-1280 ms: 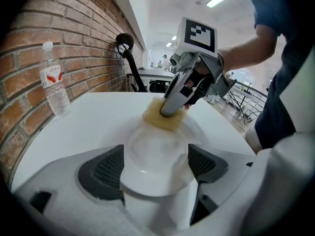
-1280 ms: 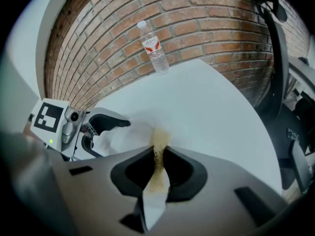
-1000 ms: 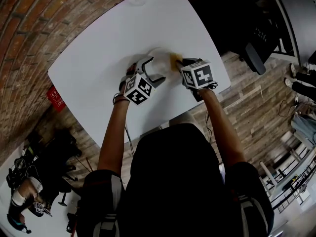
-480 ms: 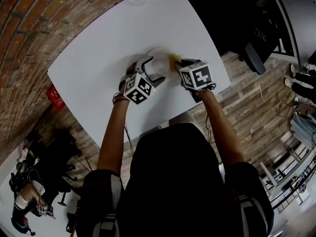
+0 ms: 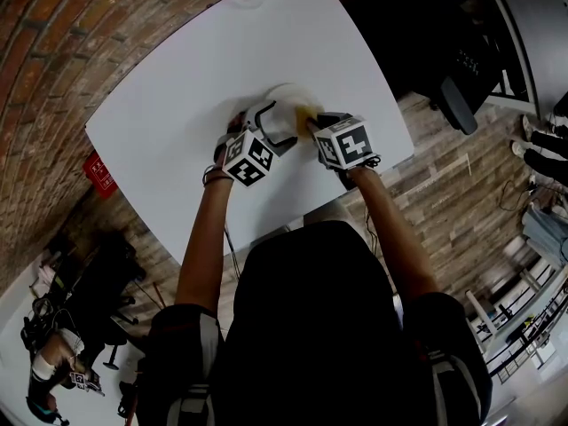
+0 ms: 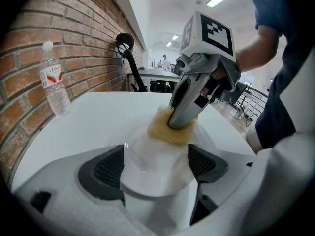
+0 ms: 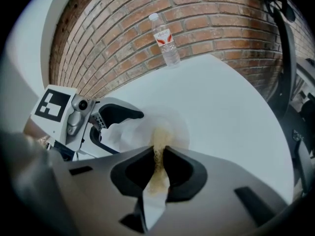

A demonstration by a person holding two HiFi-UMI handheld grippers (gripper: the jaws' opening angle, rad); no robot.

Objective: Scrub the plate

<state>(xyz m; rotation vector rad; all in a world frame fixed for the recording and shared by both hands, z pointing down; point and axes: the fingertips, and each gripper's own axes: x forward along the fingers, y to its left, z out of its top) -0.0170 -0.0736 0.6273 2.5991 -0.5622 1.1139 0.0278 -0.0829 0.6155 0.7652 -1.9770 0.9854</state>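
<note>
While the left gripper has its jaws clamped on the near rim of the white plate, the plate juts out flat ahead of them over the middle of the white bench. That is probably to brace it so it won't slide or flex under pressure. I can't tell whether its far edge rests on the bench.

The right gripper has its jaws pinched tight on a yellow sponge. It comes in steeply from the right, with the sponge's lower end pressed onto the plate's far part. The steep angle puts the force down into the plate. The two grippers sit close together, nearly facing each other across the plate.

By my reading the scrubbing is under way. The plate looks thin, so a hard push could bend it or lever it out of the left jaws.

A water bottle stands well apart at the bench's far edge by the brick wall, out of the way.
</note>
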